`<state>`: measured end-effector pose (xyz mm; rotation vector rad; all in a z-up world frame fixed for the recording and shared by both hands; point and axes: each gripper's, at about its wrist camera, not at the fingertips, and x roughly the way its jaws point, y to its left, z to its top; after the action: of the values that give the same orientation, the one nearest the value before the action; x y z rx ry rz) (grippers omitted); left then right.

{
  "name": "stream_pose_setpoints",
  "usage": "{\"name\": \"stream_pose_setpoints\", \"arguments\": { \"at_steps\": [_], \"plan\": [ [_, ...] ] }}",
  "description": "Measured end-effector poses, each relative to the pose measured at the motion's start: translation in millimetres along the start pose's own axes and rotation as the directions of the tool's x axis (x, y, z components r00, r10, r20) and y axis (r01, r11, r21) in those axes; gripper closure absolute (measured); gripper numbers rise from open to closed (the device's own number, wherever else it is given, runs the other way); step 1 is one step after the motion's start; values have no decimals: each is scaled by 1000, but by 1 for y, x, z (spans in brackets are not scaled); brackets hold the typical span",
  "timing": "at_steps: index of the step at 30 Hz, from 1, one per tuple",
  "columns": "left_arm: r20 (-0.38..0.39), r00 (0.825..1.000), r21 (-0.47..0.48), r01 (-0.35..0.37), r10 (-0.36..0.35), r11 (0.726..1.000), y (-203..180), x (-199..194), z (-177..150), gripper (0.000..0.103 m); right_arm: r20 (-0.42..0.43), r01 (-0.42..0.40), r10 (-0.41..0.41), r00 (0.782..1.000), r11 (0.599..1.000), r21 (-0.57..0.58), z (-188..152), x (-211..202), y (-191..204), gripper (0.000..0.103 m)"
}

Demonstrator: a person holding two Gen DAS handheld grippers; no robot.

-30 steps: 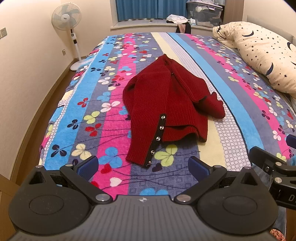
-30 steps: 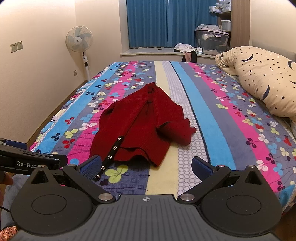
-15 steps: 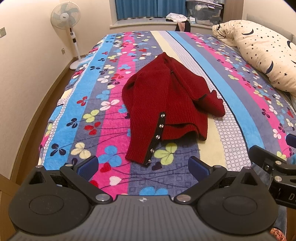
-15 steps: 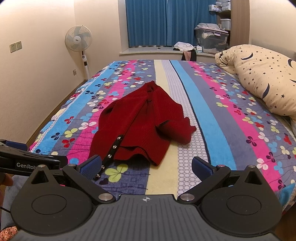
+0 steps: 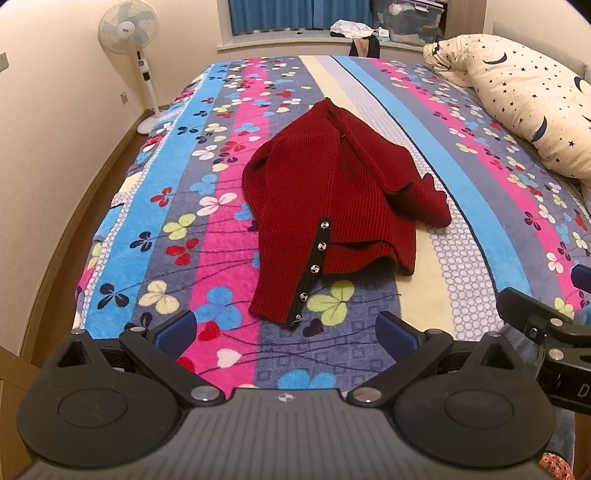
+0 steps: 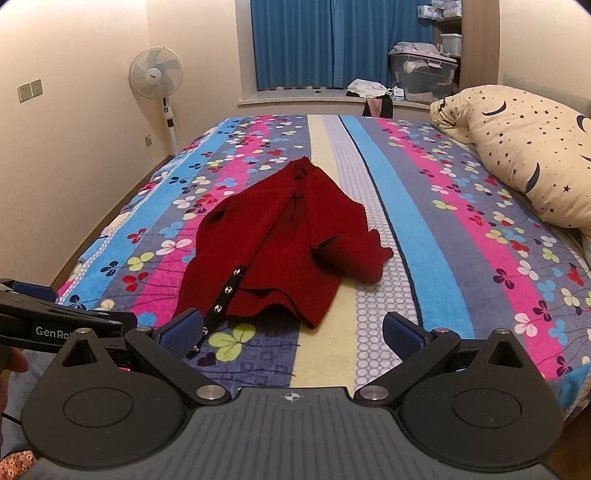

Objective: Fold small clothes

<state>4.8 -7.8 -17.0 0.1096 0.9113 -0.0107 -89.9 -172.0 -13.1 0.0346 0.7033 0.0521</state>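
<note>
A dark red knit cardigan [image 5: 332,199] [image 6: 280,243] lies crumpled on the striped floral bedspread [image 5: 221,229] [image 6: 443,221], its black button band with silver snaps [image 5: 314,269] running toward the near edge. One sleeve [image 5: 424,203] is bunched to the right. My left gripper [image 5: 286,328] hovers open just short of the cardigan's near hem, nothing between its blue pads. My right gripper [image 6: 291,330] is also open and empty, its left pad [image 6: 183,330] overlapping the lowest snaps in view. Each gripper's body shows at the other view's side edge.
A cream pillow with stars and moons [image 5: 528,96] [image 6: 532,151] lies at the right of the bed. A standing fan [image 5: 129,33] [image 6: 157,79] is by the left wall. Blue curtains [image 6: 332,40], a window ledge with clothes and a storage box [image 6: 424,77] lie beyond. Wooden floor [image 5: 92,184] runs along the left.
Both views have tipped slightly downward and come a little closer to the cardigan. The cardigan itself has not moved, and both grippers stay open.
</note>
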Motion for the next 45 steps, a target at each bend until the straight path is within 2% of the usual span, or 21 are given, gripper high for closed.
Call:
{"name": "stream_pose_setpoints", "arguments": {
  "at_steps": [3, 7, 8, 11, 17, 21, 23, 25, 28, 31, 33, 34, 35, 36, 37, 39, 41, 42, 43, 44, 45],
  "plan": [
    [-11, 1000, 2, 1, -1, 1000, 0, 4, 1, 0, -41, 8, -9, 999, 1000, -5, -2, 5, -1, 1],
    [-29, 1000, 3, 3, -3, 1000, -1, 12, 2, 0, -198, 43, -52, 979, 998, -48, 2, 9, 0, 1],
    [-36, 999, 4, 4, -4, 1000, -1, 15, 3, 0, -202, 42, -50, 978, 998, -45, 3, 10, 1, 1],
    [-61, 998, 5, 8, -7, 1000, -1, 26, 5, 0, -107, 6, -6, 994, 1000, 1, 2, 21, -2, 1],
    [-117, 993, -5, 22, -23, 1000, 3, 70, 16, 0, -112, 55, -54, 992, 998, 3, 10, 58, -18, 1],
    [-130, 991, -27, -8, 4, 1000, 11, 126, 41, 0, -105, 182, -182, 978, 983, -3, 29, 119, -61, 1],
    [-103, 994, -35, -30, 26, 999, 14, 156, 54, 0, -131, 201, -196, 972, 979, 23, 39, 159, -82, 1],
    [-98, 994, -18, -40, 38, 999, 12, 185, 64, 0, -189, 109, -82, 979, 984, 141, 33, 214, -86, 1],
    [-157, 988, -17, 9, -12, 1000, 9, 231, 79, 0, -233, 88, -46, 971, 981, 172, 50, 274, -99, 1],
    [-239, 962, 9, 140, -134, 990, 0, 264, 81, 0, -286, 49, -9, 958, 990, 133, 61, 325, -96, 1],
    [-286, 946, 73, 179, -151, 981, -10, 282, 79, 8, -343, -5, 37, 939, 995, 96, 61, 357, -81, 1],
    [-281, 953, 122, 155, -116, 980, -13, 286, 80, 46, -344, -7, 30, 939, 998, 69, 62, 368, -73, 14],
    [-285, 955, 148, 133, -86, 980, -12, 288, 84, 71, -314, 2, 6, 949, 1000, 26, 66, 371, -70, 61],
    [-290, 954, 106, 112, -76, 988, 1, 287, 94, 85, -308, -8, 1, 952, 1000, -24, 75, 376, -70, 80],
    [-288, 953, 40, 110, -94, 993, 19, 284, 107, 87, -298, -12, 7, 955, 1000, -14, 88, 377, -78, 84],
    [-213, 976, -62, 35, -48, 997, 73, 279, 144, 87, -207, 52, -51, 977, 999, -2, 135, 378, -110, 86],
    [-116, 988, -127, -116, 101, 985, 127, 279, 182, 87, -88, 199, -196, 977, 979, 34, 188, 379, -151, 86],
    [-89, 979, -186, -196, 182, 963, 158, 283, 204, 87, -37, 288, -286, 958, 949, 125, 217, 378, -180, 85],
    [-61, 965, -268, -263, 256, 927, 190, 289, 222, 84, 3, 374, -384, 923, 899, 228, 241, 374, -208, 79],
    [-42, 941, -332, -331, 337, 883, 216, 293, 236, 72, 34, 435, -466, 884, 847, 305, 255, 369, -227, 55],
    [-59, 922, -385, -376, 384, 843, 234, 295, 243, 65, 45, 486, -537, 842, 794, 365, 265, 362, -241, 37]
  ]
}}
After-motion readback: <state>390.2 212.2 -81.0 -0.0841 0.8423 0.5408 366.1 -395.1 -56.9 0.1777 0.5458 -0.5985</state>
